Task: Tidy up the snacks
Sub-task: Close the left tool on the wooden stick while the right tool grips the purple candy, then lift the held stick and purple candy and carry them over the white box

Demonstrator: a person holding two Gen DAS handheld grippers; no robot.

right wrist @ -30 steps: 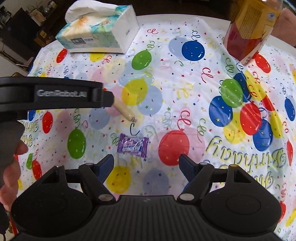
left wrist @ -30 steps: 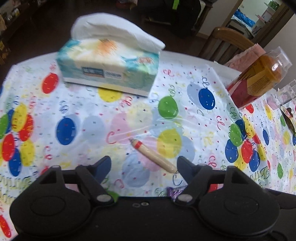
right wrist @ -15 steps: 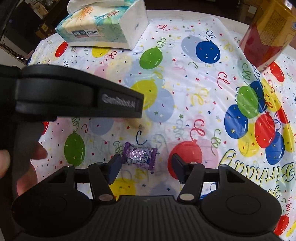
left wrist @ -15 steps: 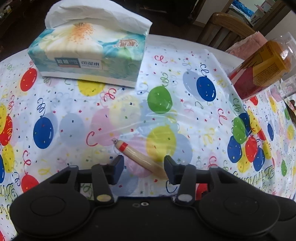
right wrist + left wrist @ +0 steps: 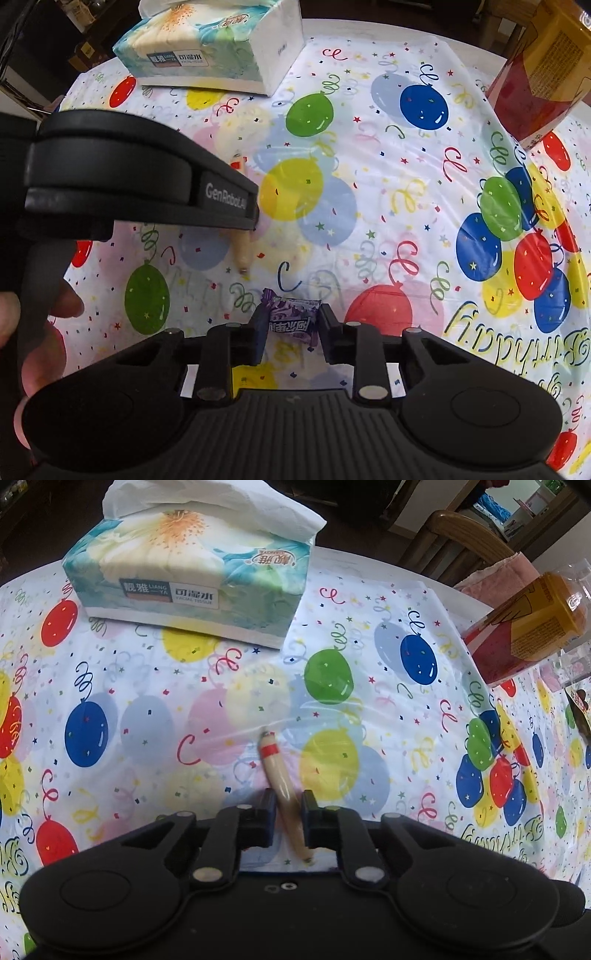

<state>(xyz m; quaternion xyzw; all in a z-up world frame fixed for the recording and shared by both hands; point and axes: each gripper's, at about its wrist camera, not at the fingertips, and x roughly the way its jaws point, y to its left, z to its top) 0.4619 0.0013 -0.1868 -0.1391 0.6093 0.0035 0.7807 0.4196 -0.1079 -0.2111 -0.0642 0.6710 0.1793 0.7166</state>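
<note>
**Both grippers closed on snacks, balloon cloth**

We note the left gripper clamped on a slim sausage stick: smooth tan casing, tapered, with a red band and a crimped metal clip at the far tip. The stick lies flat on the tabletop, running away from the camera, its near end passing back between the fingers.

The right gripper pinches a small purple candy, a crinkly foil wrapper with twisted ends and white lettering. Both fingers press against the wrapper's sides; the candy sits at the cloth surface.

The tabletop carries a glossy plastic cloth, white with printed balloons, streamers and birthday script; faint creases catch the light.

In the right view, the left gripper's black housing crosses the left side, a hand showing below it, the sausage stick's end poking out underneath, near the candy but apart from it.

Far left stands a soft tissue pack, rectangular, floral print, a white sheet puffed from the top. Far right stands a clear jar with a red and yellow label, near the cloth's edge. Between them the cloth lies open. A wooden chair backs the far rim.
</note>
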